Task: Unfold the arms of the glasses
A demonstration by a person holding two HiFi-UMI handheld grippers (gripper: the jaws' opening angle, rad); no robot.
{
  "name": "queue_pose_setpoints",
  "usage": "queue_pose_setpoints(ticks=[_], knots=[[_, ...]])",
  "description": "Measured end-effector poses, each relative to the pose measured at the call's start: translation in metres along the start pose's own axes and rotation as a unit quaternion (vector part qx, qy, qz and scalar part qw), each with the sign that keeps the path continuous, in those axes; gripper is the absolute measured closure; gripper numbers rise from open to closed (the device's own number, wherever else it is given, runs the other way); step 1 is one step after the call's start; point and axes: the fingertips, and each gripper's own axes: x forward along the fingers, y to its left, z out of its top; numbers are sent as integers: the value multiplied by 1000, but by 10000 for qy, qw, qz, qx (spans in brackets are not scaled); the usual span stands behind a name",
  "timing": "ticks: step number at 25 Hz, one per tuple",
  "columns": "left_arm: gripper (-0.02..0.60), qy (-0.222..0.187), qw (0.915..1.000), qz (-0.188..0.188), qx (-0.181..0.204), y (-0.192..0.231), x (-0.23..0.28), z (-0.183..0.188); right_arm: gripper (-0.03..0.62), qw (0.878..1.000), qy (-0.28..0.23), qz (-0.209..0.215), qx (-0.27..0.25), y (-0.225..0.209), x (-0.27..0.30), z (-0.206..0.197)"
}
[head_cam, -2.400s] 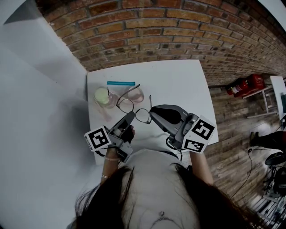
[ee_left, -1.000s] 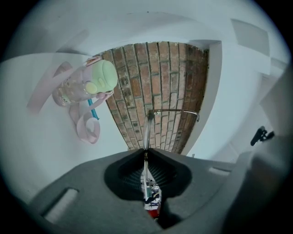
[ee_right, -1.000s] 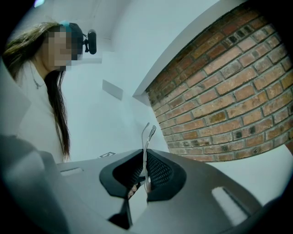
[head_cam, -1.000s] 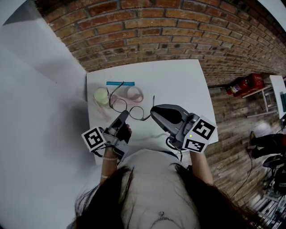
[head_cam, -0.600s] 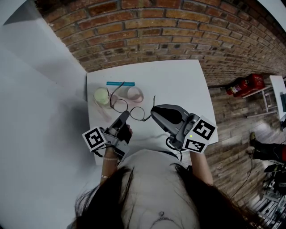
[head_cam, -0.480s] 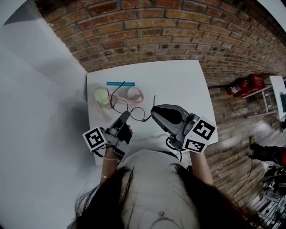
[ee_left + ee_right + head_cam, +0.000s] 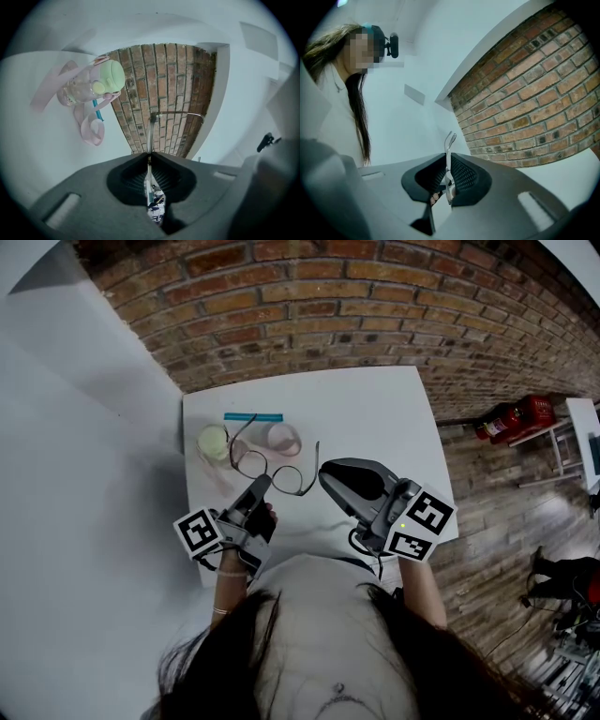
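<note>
Room: brick wall (image 7: 375, 306) behind, white wall (image 7: 75, 427) on the left, plank floor (image 7: 506, 512) on the right with red canisters (image 7: 514, 418) on it. White table (image 7: 375, 418) butts against the brick; its far and right parts are bare. Person (image 7: 318, 108) in a white top with long dark hair shows in the right gripper view. Left gripper (image 7: 260, 486) is over the near-left part of the table, jaws clamped on a thin edge of the glasses (image 7: 272, 468). In its own view the frame runs up out of the pinch with one arm bent off to the right. Right gripper (image 7: 325, 474) is just beside it to the right, jaws pinched on the other arm, whose curved tip pokes out above them. So the glasses hang between both tools, off the tabletop, just beside the cup (image 7: 217, 442). Cup is clear pink with a green lid and pink loop handles, lying near the table's left edge. A teal stick (image 7: 253, 415) lies flat behind it. Print on the cup is too small to read. Cubes (image 7: 202, 531) carry black-and-white square codes only, no legible text.
</note>
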Motion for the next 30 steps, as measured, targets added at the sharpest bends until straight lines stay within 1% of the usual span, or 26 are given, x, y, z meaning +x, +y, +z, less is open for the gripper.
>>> queue_pose_setpoints(ticks=[6, 10, 14, 17, 19, 22, 24, 30], knots=[[560, 51, 10000, -21, -54, 2, -1, -1, 557, 9999, 3, -164, -9, -9, -4, -4], [560, 137, 9998, -101, -128, -1, 0, -5, 560, 9991, 109, -407, -5, -20, -7, -12], [560, 208, 9995, -130, -184, -1, 0, -9, 571, 9958, 490, -774, -83, -36, -8, -34], [560, 229, 9995, -132, -195, -2, 1, -10, 576, 9921, 772, -962, -207, -44, -8, -50], [560, 215, 9995, -120, -206, -3, 1, -11, 588, 9880, 972, -1140, -364, -49, -9, -59], [560, 208, 9994, -149, -248, -5, 1, -11, 588, 9803, 1272, -1368, -644, -57, -11, -72], [560, 219, 9993, -176, -246, -6, 1, -11, 588, 9777, 1382, -1424, -681, -60, -12, -79], [560, 238, 9992, -184, -265, -7, 0, -12, 588, 9751, 1490, -1525, -604, -66, -15, -89]])
